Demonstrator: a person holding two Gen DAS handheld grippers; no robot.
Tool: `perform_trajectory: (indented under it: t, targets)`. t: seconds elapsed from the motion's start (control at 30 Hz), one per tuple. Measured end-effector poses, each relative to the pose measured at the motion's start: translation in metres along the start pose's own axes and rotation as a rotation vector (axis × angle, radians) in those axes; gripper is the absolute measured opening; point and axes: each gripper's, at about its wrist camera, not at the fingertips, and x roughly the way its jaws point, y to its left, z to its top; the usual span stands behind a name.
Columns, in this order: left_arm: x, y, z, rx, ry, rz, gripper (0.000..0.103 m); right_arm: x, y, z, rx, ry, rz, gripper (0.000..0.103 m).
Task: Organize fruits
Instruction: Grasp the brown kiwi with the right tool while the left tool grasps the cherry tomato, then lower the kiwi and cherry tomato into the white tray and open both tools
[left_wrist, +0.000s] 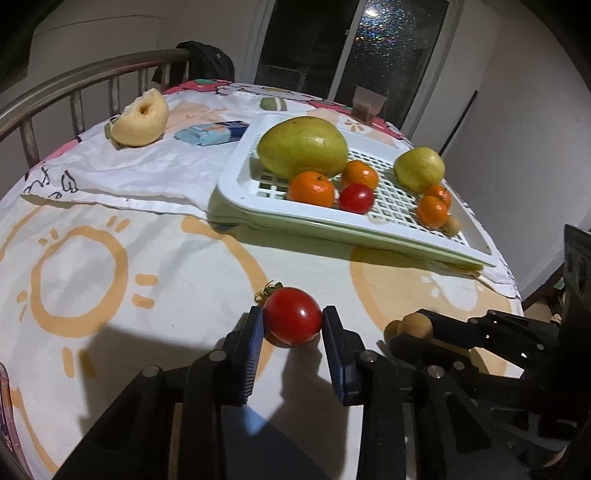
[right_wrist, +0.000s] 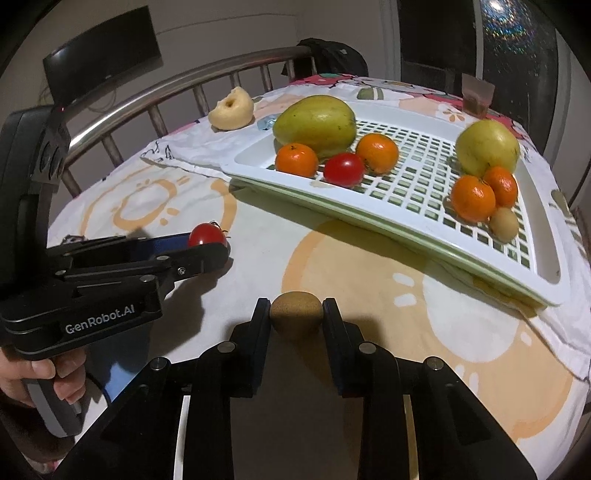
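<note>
My left gripper (left_wrist: 293, 318) is shut on a red tomato (left_wrist: 291, 314) with a green stem, low over the sun-patterned tablecloth. To its right, my right gripper (right_wrist: 295, 308) is shut on a small round brown fruit (right_wrist: 295, 315); the pads press both of its sides. In the right wrist view the left gripper (right_wrist: 210, 245) shows at the left, a hand on its grip. Behind both lies a white slotted tray (left_wrist: 236, 173) holding a large green mango (left_wrist: 303, 146), a green round fruit (left_wrist: 419, 168), several oranges, a second tomato (left_wrist: 356, 198) and one small brown fruit (left_wrist: 451, 224).
A pale cored fruit (left_wrist: 140, 118) and a blue packet (left_wrist: 210, 133) lie on a white cloth at the back left. A metal railing (left_wrist: 74, 74) runs behind the table. A pink cup (left_wrist: 367, 103) stands at the far edge. The table drops off on the right.
</note>
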Motion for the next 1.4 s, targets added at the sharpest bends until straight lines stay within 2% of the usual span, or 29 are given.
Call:
perform_trajectory:
  t: [0.23,0.57,0.9,1.03,1.2,1.4]
  targets:
    - [-0.005,-0.014,0.001,0.061,-0.019,-0.021,0.034,-0.012,-0.015,0.000,0.056,-0.030,0.021,0.027]
    - [-0.022,-0.033,0.012,0.090,-0.047,-0.047,0.034,-0.062,-0.060,0.013,0.199,-0.164,0.029,0.027]
    - [-0.031,-0.053,0.037,0.081,-0.080,-0.095,0.034,-0.120,-0.110,0.020,0.337,-0.299,-0.003,0.027]
    - [-0.034,-0.067,0.049,0.091,-0.104,-0.118,0.034,-0.136,-0.122,0.026,0.356,-0.328,-0.036,0.027]
    - [-0.021,-0.084,0.065,0.102,-0.094,-0.136,0.034,-0.128,-0.133,0.035,0.397,-0.316,-0.048,0.027]
    - [0.018,-0.094,0.071,0.093,-0.028,-0.104,0.034,-0.089,-0.136,0.037,0.418,-0.213,-0.115,0.027]
